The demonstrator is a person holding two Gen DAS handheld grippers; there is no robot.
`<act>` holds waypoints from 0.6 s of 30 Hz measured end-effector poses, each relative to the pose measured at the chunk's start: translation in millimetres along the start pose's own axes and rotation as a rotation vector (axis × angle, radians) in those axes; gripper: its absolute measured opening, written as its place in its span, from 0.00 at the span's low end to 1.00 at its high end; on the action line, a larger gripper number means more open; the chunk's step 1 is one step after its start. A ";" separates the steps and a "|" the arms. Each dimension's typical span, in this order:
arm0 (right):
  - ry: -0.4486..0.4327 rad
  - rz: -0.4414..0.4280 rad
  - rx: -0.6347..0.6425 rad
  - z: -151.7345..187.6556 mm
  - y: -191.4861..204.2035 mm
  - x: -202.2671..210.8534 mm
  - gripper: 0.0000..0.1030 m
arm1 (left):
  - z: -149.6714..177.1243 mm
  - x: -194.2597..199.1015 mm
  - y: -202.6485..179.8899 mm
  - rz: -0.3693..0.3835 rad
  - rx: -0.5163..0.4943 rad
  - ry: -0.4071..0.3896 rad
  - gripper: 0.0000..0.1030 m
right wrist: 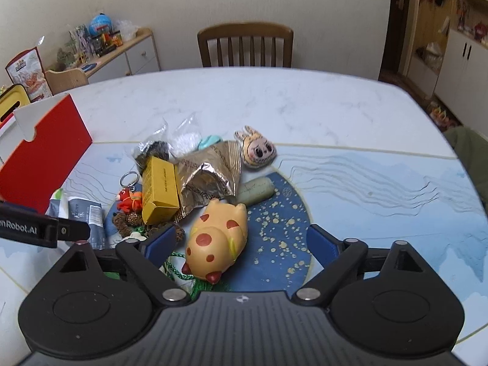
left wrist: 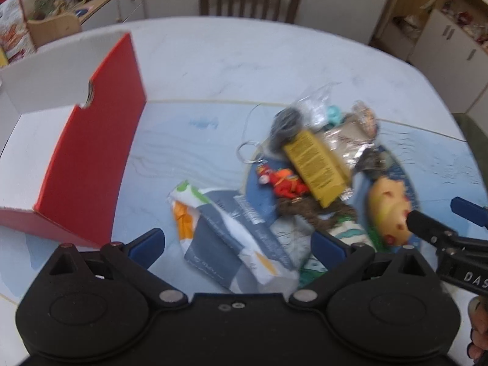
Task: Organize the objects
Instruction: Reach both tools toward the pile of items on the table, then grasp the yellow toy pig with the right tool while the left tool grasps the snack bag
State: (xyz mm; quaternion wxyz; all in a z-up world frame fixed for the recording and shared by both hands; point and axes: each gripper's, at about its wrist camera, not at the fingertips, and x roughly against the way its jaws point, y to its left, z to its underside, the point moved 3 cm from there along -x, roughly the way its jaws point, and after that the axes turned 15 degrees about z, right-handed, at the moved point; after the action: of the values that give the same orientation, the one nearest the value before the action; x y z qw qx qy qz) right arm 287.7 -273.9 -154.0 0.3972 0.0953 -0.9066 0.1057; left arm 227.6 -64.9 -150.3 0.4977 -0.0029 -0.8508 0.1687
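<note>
Both grippers hang over a heap of small things on the table (right wrist: 305, 103), and neither holds anything: the left gripper (left wrist: 238, 245) has its jaws spread wide above a grey-and-white packet (left wrist: 235, 238), and the right gripper (right wrist: 242, 242) is likewise released, its 2 blue pads either side of a yellow spotted squishy toy (right wrist: 218, 239). The toy lies on its side between those pads, closer to the left one and not yet touched, as far as I can tell. Behind it sit a yellow box (right wrist: 160, 190), a crumpled foil wrapper (right wrist: 210, 177), a red keychain figure (right wrist: 129, 199), a bunny-face charm (right wrist: 256, 149) and a green tube (right wrist: 257, 190). The open red box (left wrist: 91, 152) stands well apart to the left, white inside.

The likely step is a grasp on the toy or the packet for the red box. For the toy, centre the pads across its plump middle and close gently, since it looks soft and may bulge out. For the packet, come low and pinch 1 raised edge, as it lies flat; the left view is blurred, so judge the edge with care
</note>
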 end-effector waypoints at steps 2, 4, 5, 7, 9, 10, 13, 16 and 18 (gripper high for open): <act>0.022 -0.015 -0.015 -2.1 1.0 -7.1 0.88 | 0.5 -4.2 4.6 -0.006 0.032 0.014 0.96; 0.051 -0.036 -0.039 -4.2 1.3 -14.0 0.85 | 1.8 -8.1 9.9 0.013 0.079 0.031 0.93; 0.068 -0.044 -0.050 -4.6 1.2 -17.6 0.81 | 3.1 -10.1 12.5 0.026 0.105 0.040 0.89; 0.098 -0.054 -0.070 -4.3 1.9 -24.1 0.76 | 4.1 -14.6 15.4 0.037 0.141 0.055 0.84; 0.124 -0.061 -0.090 -3.9 1.5 -30.3 0.71 | 5.7 -16.1 15.6 0.034 0.150 0.060 0.79; 0.139 -0.067 -0.102 -3.6 1.0 -32.8 0.67 | 5.7 -16.8 15.3 0.035 0.152 0.060 0.76; 0.163 -0.089 -0.129 -3.5 0.1 -37.7 0.62 | 5.8 -17.3 13.6 0.046 0.164 0.057 0.68; 0.166 -0.108 -0.137 -4.0 0.5 -37.8 0.53 | 5.4 -17.4 12.6 0.050 0.167 0.052 0.60; 0.161 -0.119 -0.138 -4.4 2.0 -36.3 0.47 | 5.1 -16.1 12.4 0.057 0.175 0.043 0.53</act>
State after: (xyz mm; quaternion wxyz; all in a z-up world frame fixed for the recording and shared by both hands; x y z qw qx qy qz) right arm 314.4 -267.6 -178.2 0.4800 0.1125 -0.8696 0.0266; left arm 229.4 -57.4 -169.9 0.5092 0.0129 -0.8215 0.2563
